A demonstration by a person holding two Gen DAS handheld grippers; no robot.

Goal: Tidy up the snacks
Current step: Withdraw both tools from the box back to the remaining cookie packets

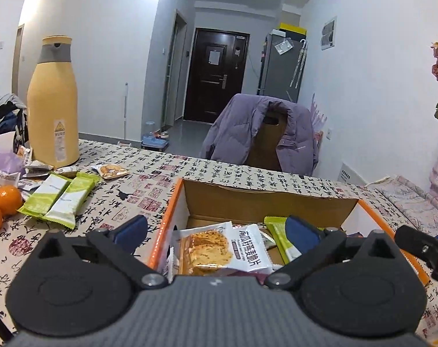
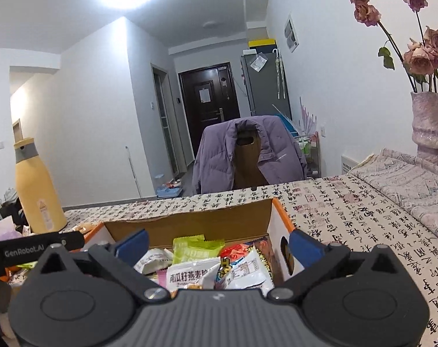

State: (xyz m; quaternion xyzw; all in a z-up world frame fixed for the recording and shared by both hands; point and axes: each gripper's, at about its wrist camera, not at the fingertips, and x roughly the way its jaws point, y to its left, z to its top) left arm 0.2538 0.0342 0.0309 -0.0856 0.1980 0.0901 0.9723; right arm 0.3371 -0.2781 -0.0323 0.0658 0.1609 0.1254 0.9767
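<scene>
An orange-edged cardboard box (image 1: 265, 196) sits on the table and holds several snack packets, among them a white biscuit packet (image 1: 222, 248) and a green bar (image 1: 279, 234). My left gripper (image 1: 219, 231) hangs open over the box's near side, nothing between its blue pads. Two green bars (image 1: 60, 199) and small packets (image 1: 113, 171) lie loose on the cloth at the left. In the right wrist view the same box (image 2: 190, 217) is full of packets (image 2: 196, 277), and my right gripper (image 2: 219, 244) stands open above them, holding nothing.
A tall yellow flask (image 1: 52, 104) stands at the back left, with oranges (image 1: 5, 202) near the left edge. A chair with a purple jacket (image 1: 262, 133) is behind the table. A vase of dried roses (image 2: 428, 121) stands at the right on a quilted cloth.
</scene>
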